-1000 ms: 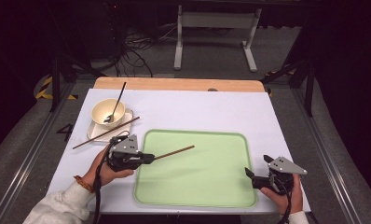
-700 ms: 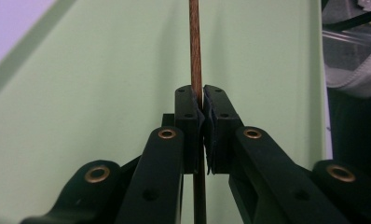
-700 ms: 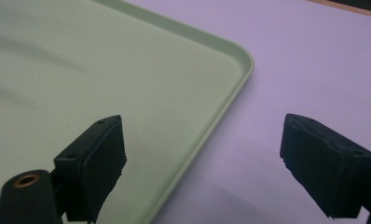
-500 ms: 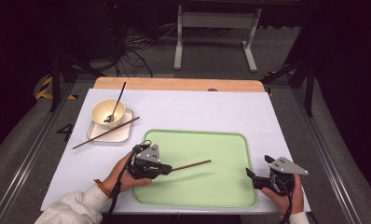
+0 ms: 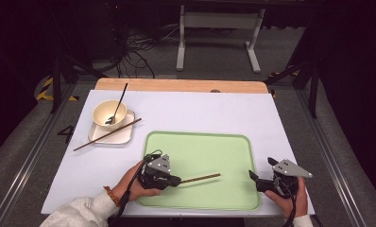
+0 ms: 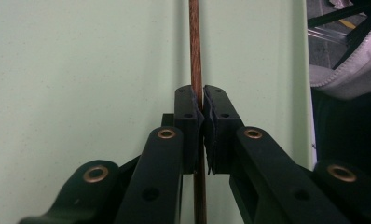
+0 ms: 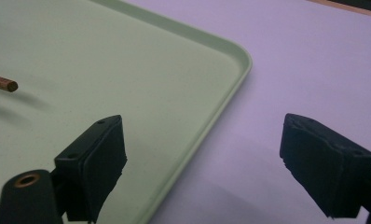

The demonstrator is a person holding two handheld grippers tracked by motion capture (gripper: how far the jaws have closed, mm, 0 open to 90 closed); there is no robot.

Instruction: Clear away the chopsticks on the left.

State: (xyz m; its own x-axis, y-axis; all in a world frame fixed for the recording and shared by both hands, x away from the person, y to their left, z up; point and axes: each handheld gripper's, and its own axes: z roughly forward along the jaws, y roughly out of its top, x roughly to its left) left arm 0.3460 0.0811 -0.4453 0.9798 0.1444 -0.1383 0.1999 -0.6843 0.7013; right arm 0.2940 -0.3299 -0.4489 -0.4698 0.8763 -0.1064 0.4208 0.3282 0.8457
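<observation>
One wooden chopstick (image 5: 200, 178) is clamped in the left gripper (image 5: 175, 180) low over the green tray (image 5: 195, 142), pointing toward three o'clock; by my judgement the job of moving the chopsticks is about half done, as the second chopstick (image 5: 108, 135) lies across the white plate (image 5: 125, 137) at ten o'clock, beside the bowl (image 5: 109, 113). The right gripper (image 5: 253, 177) sits released at the tray's four o'clock corner. The left gripper view adds the pads (image 6: 188, 112) pinching the stick.
</observation>
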